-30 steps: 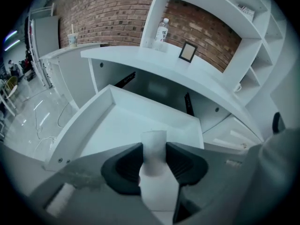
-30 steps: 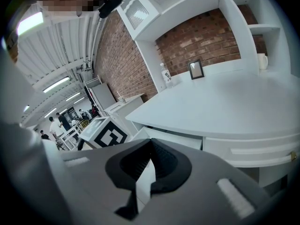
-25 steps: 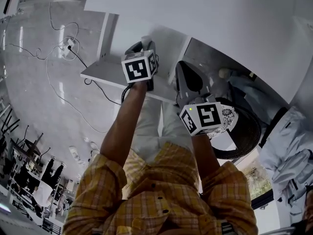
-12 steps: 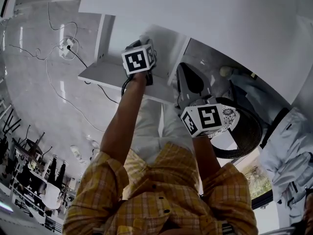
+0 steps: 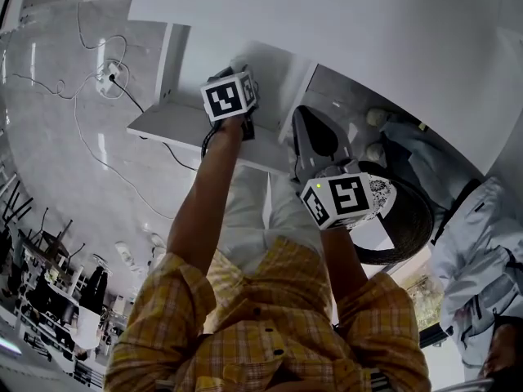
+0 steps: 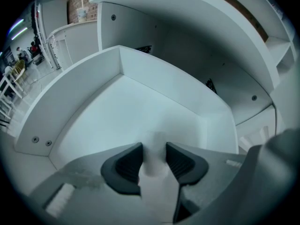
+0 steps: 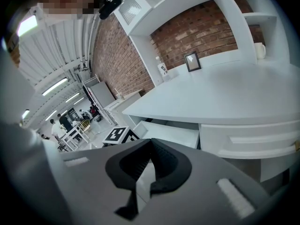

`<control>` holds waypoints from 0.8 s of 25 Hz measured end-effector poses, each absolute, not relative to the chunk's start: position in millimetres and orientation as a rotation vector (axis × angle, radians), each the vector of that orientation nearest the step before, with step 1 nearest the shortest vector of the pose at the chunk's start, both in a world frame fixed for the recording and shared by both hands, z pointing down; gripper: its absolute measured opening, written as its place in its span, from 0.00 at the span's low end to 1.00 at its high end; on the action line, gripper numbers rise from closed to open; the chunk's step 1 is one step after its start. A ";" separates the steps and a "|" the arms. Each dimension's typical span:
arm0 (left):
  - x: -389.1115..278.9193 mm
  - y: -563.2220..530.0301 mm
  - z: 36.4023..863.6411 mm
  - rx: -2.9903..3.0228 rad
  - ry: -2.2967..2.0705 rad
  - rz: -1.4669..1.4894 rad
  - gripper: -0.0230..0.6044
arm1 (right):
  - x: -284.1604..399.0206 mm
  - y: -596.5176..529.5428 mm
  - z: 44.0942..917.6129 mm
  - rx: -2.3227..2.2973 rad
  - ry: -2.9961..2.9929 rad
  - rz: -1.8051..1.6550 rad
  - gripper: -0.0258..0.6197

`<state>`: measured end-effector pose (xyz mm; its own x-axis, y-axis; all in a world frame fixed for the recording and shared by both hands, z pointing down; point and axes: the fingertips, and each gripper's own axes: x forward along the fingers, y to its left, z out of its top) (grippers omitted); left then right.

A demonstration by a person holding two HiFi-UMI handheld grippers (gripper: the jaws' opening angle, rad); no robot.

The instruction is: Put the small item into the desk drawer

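Note:
An open white desk drawer sticks out from under the white desk top. My left gripper hangs over the drawer. In the left gripper view its jaws are shut on a small white item that pokes out just past the pads, above the bare drawer floor. My right gripper is held back to the right of the drawer, near the person's lap. Its pads meet with nothing between them. The right gripper view shows the drawer and the left gripper's marker cube.
A closed drawer front sits to the right of the open one. On the desk stand a picture frame, a bottle and a cup. Cables and a power strip lie on the floor. A dark round chair and another person are at right.
The left gripper has moved slightly forward and up over the drawer with the white item in it. The right gripper has hardly moved.

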<state>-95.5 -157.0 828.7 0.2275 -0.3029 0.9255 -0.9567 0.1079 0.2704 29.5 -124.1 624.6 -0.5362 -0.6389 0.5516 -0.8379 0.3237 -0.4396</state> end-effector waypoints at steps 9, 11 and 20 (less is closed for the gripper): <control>-84.0 -158.9 800.9 1.430 -1.312 0.733 0.33 | 44.8 -115.4 599.5 1.340 -2.337 1.006 0.04; -82.5 -162.8 789.9 1.442 -1.324 0.722 0.33 | 48.0 -114.8 592.5 1.345 -2.342 0.994 0.04; -90.8 -177.0 750.1 1.552 -1.352 0.688 0.33 | 43.5 -114.9 580.5 1.418 -2.349 0.953 0.04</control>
<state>-90.8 -177.0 750.1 0.2355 -0.4348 0.8692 -0.9587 0.0431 0.2813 43.5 -114.9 580.5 -0.5023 -0.7015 0.5055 -0.8554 0.3179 -0.4088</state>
